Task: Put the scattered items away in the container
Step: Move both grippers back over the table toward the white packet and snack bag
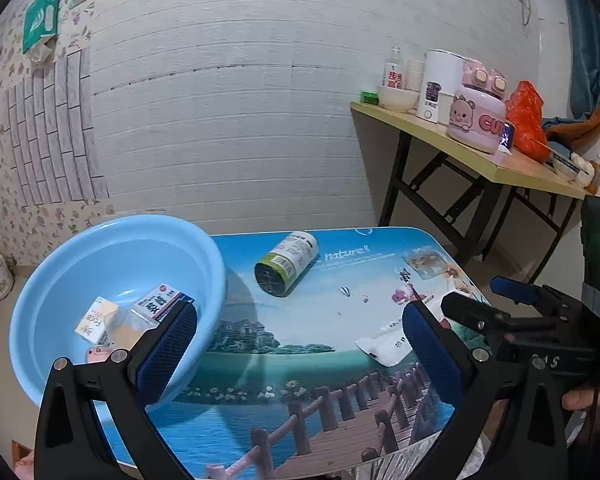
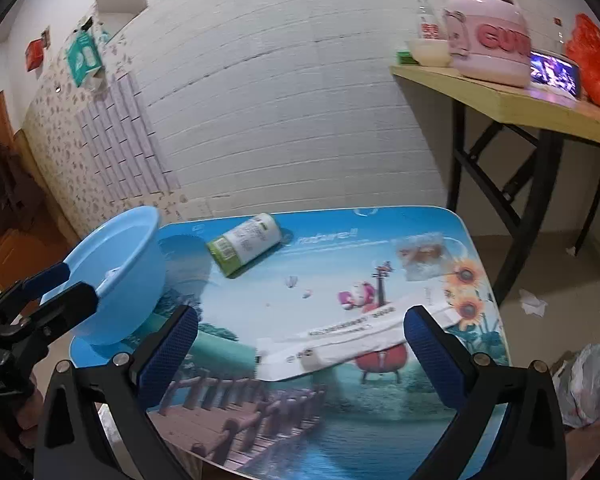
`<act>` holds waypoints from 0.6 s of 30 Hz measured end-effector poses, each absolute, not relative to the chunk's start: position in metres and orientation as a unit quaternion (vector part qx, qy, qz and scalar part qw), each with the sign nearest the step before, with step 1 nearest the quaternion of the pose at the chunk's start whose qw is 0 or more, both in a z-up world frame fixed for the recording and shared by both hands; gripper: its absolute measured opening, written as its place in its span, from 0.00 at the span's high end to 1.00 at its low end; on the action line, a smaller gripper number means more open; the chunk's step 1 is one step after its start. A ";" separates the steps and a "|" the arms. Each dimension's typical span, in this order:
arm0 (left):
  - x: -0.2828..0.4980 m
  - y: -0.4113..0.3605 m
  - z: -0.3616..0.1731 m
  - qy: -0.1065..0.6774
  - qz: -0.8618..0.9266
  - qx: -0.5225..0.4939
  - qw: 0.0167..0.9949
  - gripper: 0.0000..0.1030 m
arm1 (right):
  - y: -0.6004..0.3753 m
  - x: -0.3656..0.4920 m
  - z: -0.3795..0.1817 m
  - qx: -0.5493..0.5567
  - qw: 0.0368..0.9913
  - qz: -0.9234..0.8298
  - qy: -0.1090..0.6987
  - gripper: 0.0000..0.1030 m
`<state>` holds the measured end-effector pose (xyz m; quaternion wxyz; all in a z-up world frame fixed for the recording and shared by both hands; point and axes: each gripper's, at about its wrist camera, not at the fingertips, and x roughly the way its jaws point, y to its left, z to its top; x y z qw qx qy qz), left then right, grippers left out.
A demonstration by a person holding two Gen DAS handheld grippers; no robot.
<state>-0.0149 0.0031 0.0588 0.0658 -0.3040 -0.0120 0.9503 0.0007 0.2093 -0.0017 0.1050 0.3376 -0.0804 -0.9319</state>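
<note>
Left finger pad (image 1: pixel 168 354) covering the near corner of the medicine box (image 1: pixel 162 301) and the near rim of the blue basin (image 1: pixel 80 248). Small pink item (image 1: pixel 97 354) at the basin bottom, mostly hidden, not identifiable. White sachet (image 1: pixel 388 342) partly behind the right pad; print too small to read. In the right wrist view, basin interior (image 2: pixel 116 248) screened by its own wall, contents unseen; bottle label (image 2: pixel 246 242) blurred, unreadable. Near table edge (image 2: pixel 220 460) cut off by the gripper frame.

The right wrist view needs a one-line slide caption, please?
Open right gripper above a white packet, bottle and blue basin beyond.
</note>
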 end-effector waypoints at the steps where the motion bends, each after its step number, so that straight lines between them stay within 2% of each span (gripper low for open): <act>1: -0.015 0.005 0.058 -0.009 0.950 -0.304 0.068 0.00 | 0.212 0.000 -0.002 0.338 0.102 -0.932 -0.083 0.00; 18: -0.025 0.023 0.049 -0.012 0.947 -0.311 0.077 0.00 | 0.243 -0.003 -0.007 0.339 0.072 -0.933 -0.099 0.00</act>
